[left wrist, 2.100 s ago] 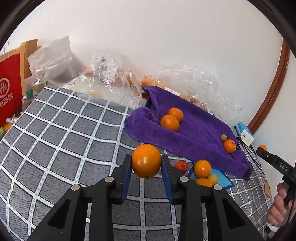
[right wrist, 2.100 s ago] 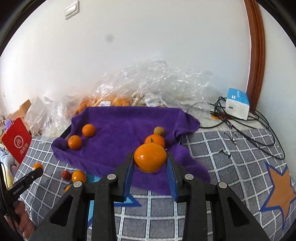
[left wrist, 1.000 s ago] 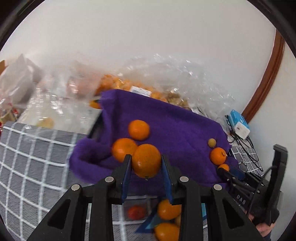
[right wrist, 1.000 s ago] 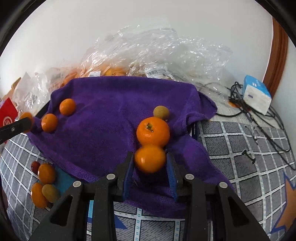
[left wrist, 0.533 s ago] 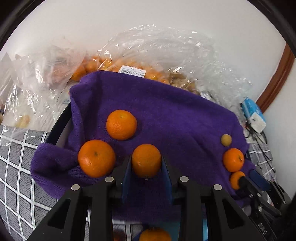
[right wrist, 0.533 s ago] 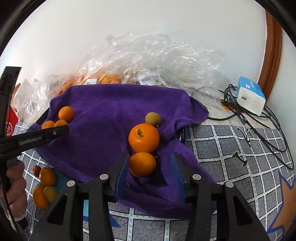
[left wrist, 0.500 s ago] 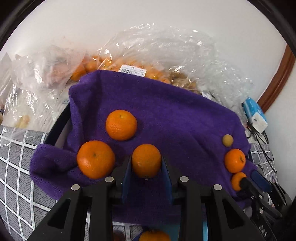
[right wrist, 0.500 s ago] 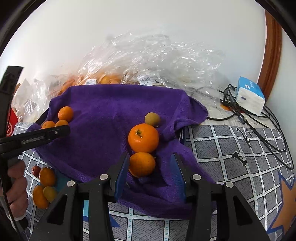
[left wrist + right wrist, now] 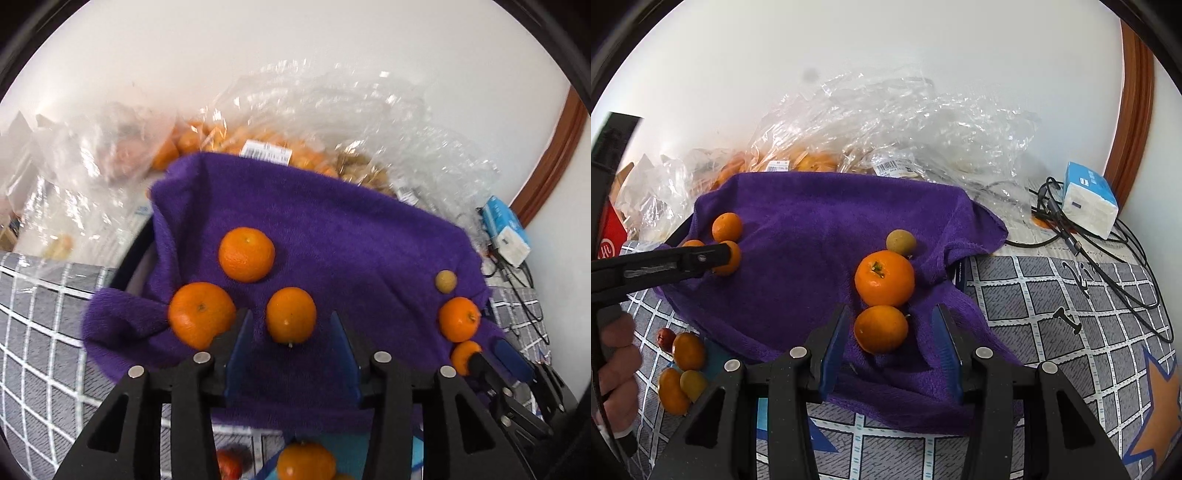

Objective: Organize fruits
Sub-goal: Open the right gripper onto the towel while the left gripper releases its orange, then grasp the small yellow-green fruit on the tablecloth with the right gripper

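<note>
On the rumpled purple terry towel (image 9: pixel 332 236), grouped by kind, round orange mandarins (image 9: pixel 291 314) were laid; both left gripper (image 9: pixel 291 332) and right gripper (image 9: pixel 890 332) were spread, one released mandarin (image 9: pixel 881 328) lying loose between each pair of jaws.

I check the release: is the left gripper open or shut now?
Open. The left gripper has gaps on both sides of the orange lying on the purple towel.

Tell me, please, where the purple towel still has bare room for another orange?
The purple towel lies bare across its middle and back, between the left orange cluster and the right stack, up to the plastic bags. Both open grippers' front corners are crowded.
</note>
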Available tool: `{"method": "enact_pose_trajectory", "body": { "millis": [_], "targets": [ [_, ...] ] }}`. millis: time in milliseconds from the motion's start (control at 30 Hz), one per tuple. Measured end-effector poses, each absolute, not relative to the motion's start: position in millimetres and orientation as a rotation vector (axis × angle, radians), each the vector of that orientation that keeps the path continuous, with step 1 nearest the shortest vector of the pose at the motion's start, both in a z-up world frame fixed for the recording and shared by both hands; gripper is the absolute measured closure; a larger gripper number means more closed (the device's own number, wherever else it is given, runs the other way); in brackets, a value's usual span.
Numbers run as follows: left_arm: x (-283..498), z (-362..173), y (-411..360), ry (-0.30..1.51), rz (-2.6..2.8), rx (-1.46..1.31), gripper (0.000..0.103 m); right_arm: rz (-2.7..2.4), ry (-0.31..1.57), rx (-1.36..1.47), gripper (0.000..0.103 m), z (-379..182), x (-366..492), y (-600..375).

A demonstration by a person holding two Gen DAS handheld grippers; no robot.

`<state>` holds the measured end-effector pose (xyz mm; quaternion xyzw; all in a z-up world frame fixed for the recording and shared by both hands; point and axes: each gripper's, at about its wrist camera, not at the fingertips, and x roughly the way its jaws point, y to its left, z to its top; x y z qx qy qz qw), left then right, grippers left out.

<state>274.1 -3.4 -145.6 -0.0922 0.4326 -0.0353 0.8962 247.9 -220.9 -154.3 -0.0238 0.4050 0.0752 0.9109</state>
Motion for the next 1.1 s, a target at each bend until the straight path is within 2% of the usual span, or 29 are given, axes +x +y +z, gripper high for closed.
{"method": "enact_pose_trajectory", "body": {
  "millis": [233,467,767,1100],
  "targets": [
    [232.0,-118.2,17.9,0.806,-0.062,-0.189,0.059,0.156,0.816,-0.081,0.055,-155.4,242.4,-209.8],
    [189.1,-116.1,54.0,0.769,-0.014,-0.237,0.059,0.176,0.783,-0.080,0.055,-146.1,232.0,-197.6],
    [154.2,-131.7,82.2,0.766,0.023,-0.211,0.059,0.199,0.784,-0.074,0.055,-127.4,196.4,-180.7],
    [140.0,-168.2,104.5,0.851,0.024,-0.205,0.059,0.272,0.885,0.009,0.052,-146.3,177.7,-156.4]
  ]
}}
